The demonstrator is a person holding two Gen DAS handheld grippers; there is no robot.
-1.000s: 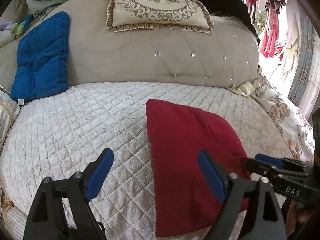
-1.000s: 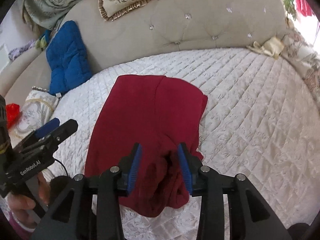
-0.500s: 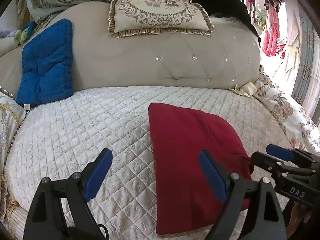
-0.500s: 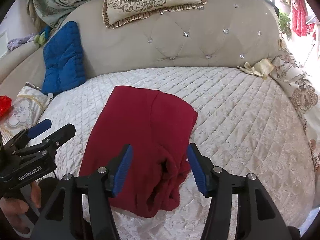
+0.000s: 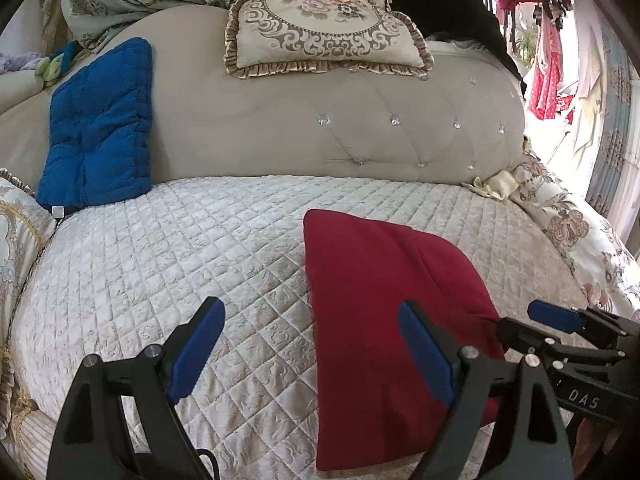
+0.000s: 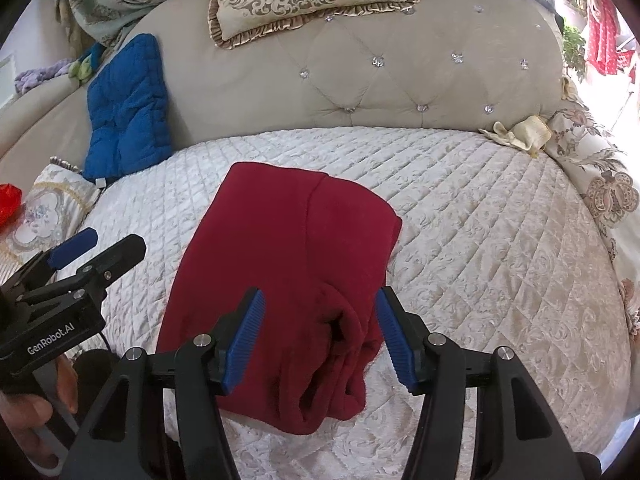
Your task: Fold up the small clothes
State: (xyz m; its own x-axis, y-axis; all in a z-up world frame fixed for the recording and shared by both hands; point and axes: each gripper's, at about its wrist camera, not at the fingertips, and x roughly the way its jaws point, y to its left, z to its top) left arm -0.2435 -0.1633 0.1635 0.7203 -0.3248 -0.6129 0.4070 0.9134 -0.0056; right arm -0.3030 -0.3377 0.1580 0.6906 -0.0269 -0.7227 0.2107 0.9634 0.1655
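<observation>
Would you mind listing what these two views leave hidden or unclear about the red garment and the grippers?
- Left wrist view: the red garment's right edge is hidden behind the right hand-held gripper.
- Right wrist view: the garment's near hem sits behind the right hand-held gripper's own fingers; how many layers the bunched fold holds is unclear.
- Right wrist view: the left hand-held gripper is cut off by the frame edge.
- Garment type: cannot tell in either view.

Your left gripper (image 5: 310,350) is wide open — its two blue fingers (image 5: 196,350) sit far apart and hold nothing. Your right gripper (image 6: 320,338) is open too, with nothing pinched between its fingers. Your left hand (image 6: 28,404) wraps its handle — low down.
</observation>
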